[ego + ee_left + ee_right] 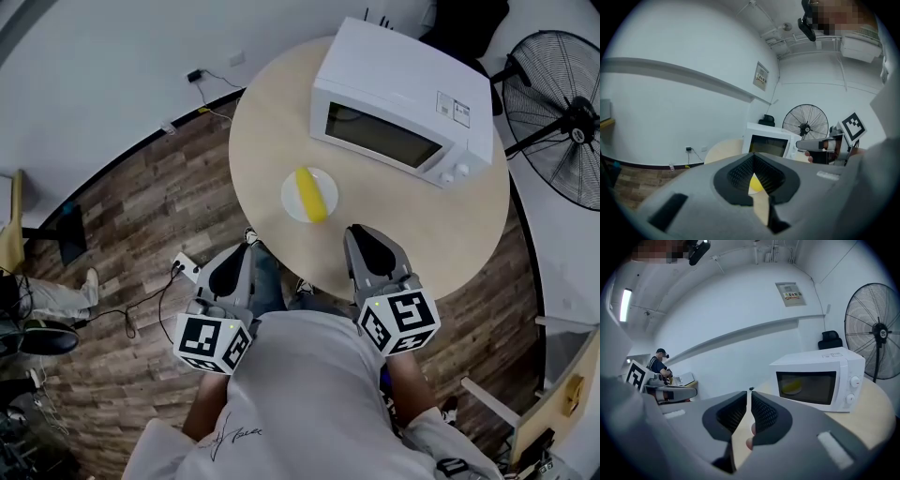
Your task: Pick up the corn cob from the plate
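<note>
A yellow corn cob (310,194) lies on a small white plate (292,203) near the front of the round table (272,122). Both grippers hover at the table's near edge, short of the plate. My left gripper (246,249) is to the plate's lower left, its tips meeting with nothing between them. In the left gripper view, the corn cob (756,183) shows beyond the left gripper (753,157). My right gripper (359,232) is to the plate's lower right. In the right gripper view, the right gripper (749,397) shows a narrow slit between its tips, holding nothing.
A white microwave (403,103) stands behind the plate on the table's far right. A floor fan (562,112) is beyond the table at right. A power strip (185,269) and cables lie on the wooden floor at left. Another person (660,363) stands far off.
</note>
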